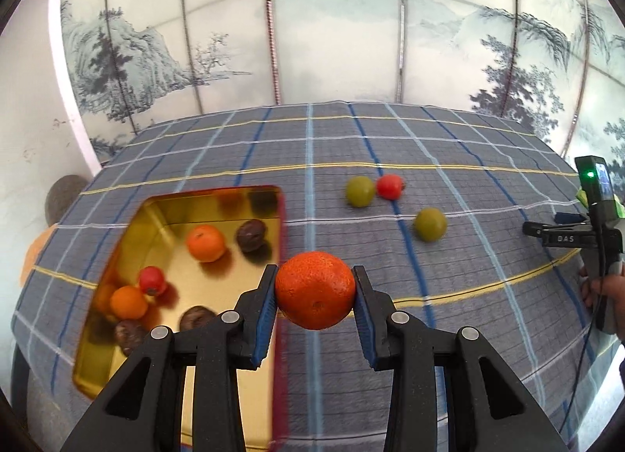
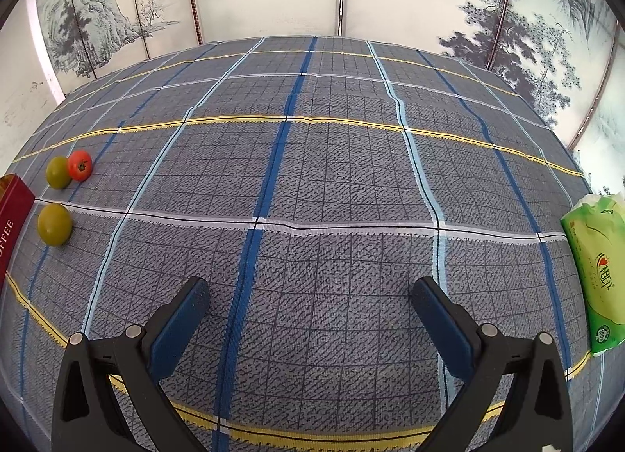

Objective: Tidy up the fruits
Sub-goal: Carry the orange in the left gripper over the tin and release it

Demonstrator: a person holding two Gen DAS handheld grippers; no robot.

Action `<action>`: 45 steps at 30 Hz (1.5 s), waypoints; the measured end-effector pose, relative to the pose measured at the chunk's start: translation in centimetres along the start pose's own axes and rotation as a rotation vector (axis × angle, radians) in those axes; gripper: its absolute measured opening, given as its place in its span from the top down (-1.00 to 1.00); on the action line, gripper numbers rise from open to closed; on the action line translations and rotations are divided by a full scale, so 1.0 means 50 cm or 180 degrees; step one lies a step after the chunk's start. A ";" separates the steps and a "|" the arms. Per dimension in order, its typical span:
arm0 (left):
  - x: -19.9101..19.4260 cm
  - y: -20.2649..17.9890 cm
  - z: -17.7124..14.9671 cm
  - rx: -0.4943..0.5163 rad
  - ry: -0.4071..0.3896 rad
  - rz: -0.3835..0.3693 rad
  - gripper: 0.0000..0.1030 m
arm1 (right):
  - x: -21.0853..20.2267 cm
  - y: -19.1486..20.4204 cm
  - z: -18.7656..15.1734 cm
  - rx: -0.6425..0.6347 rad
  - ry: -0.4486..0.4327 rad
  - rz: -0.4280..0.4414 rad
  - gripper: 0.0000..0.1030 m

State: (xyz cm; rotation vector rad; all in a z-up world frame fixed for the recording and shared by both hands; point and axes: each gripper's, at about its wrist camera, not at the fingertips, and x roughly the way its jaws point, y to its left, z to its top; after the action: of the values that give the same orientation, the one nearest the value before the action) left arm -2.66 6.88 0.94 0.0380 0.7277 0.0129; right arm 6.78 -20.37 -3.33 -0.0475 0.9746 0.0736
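Left wrist view: left tool (image 1: 315, 292) grips an orange (image 1: 315, 290); right tool (image 2: 310, 296) gapes wide.

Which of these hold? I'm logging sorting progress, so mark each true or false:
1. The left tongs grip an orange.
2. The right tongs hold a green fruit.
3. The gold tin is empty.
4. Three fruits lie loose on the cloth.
1. True: the left tongs are shut on the orange.
2. False: the right tongs stand open with nothing between them.
3. False: the gold tin holds several fruits.
4. True: two green fruits and a red fruit.
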 end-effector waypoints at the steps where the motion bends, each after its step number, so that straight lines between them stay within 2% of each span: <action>1: -0.001 0.007 -0.001 -0.0010 -0.0002 0.0025 0.27 | 0.000 0.000 0.000 0.0000 0.0000 -0.0001 -1.00; 10: -0.008 0.079 -0.017 -0.0156 -0.0021 0.0242 0.26 | 0.000 0.001 0.000 0.0001 0.0000 -0.0001 -1.00; 22: 0.003 0.175 -0.062 -0.0410 0.0102 0.0485 0.26 | 0.000 0.001 0.000 0.0002 0.0000 -0.0002 -1.00; 40: 0.023 0.211 -0.096 -0.0500 0.0217 0.0506 0.25 | 0.000 0.001 0.000 0.0009 0.0001 -0.0007 -1.00; 45: 0.019 0.216 -0.095 -0.0525 0.0228 0.0486 0.16 | 0.000 0.001 0.000 0.0008 0.0001 -0.0006 -1.00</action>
State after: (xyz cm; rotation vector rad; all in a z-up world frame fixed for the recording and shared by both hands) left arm -5.08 17.84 -2.82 -0.0649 0.7919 0.2208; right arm 6.79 -20.32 -3.34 -0.0461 0.9750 0.0705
